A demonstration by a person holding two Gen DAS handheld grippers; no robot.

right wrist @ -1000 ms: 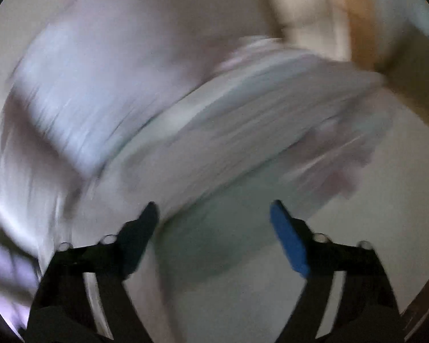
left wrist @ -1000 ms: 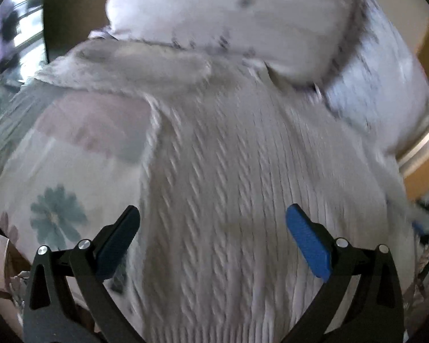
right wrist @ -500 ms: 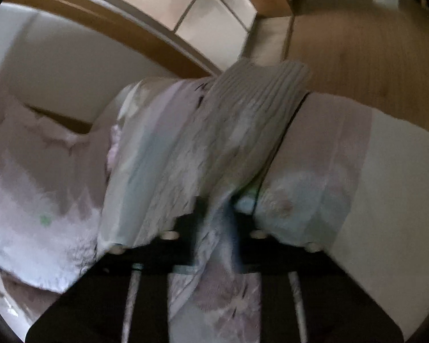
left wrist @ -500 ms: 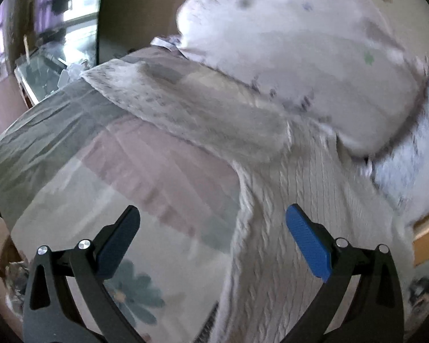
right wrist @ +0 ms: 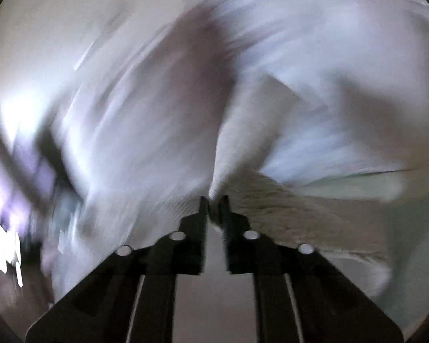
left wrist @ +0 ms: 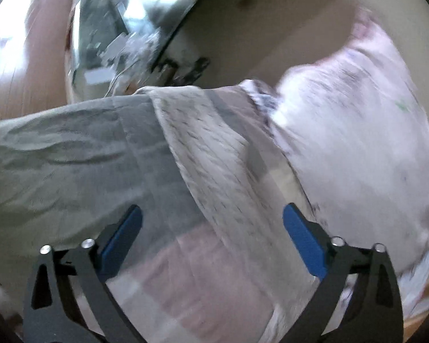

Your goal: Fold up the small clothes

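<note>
The knit sweater (left wrist: 214,154) is creamy white and bumpy, lying in a long strip across the gray and pink bedspread (left wrist: 71,154). The right gripper (right wrist: 213,200) pinches its edge. The left gripper (left wrist: 211,223) hangs over it, fingers spread. A white pillow (left wrist: 357,143) sits at 3 o'clock.
</note>
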